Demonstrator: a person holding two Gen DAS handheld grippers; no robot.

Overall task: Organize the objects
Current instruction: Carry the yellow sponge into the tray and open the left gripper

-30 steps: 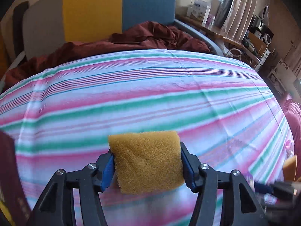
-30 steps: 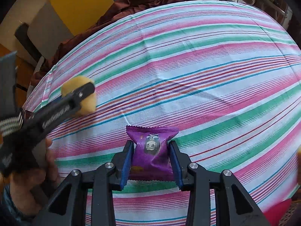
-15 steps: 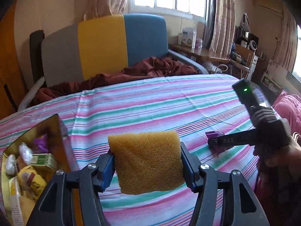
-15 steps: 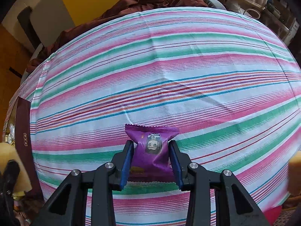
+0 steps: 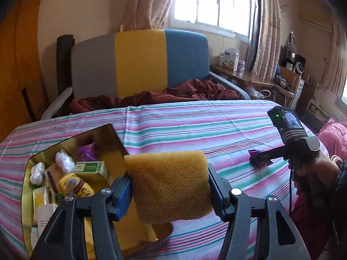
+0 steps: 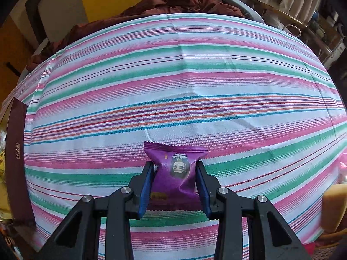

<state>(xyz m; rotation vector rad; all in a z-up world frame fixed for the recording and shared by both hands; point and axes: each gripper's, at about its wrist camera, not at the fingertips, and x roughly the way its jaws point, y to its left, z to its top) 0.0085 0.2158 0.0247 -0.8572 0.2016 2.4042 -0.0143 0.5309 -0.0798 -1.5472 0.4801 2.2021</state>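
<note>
My left gripper (image 5: 170, 191) is shut on a yellow sponge (image 5: 169, 184) and holds it in the air beside the right rim of a gold-lined box (image 5: 102, 134). The box holds several packets, a green carton and a purple snack. My right gripper (image 6: 175, 186) is shut on a purple snack packet (image 6: 174, 169) low over the striped tablecloth (image 6: 173, 86). In the left wrist view the right gripper (image 5: 260, 159) shows at the right with the purple packet (image 5: 253, 152) in it.
A chair with grey, yellow and blue panels (image 5: 141, 65) and a dark red cloth (image 5: 173, 95) stand behind the table. The box's dark red wall (image 6: 17, 151) shows at the left of the right wrist view. A pale yellow object (image 6: 334, 208) lies at the right edge.
My left gripper has swung up and left with the sponge, bringing the box into view. My right gripper keeps hold of the purple packet and has barely moved.
</note>
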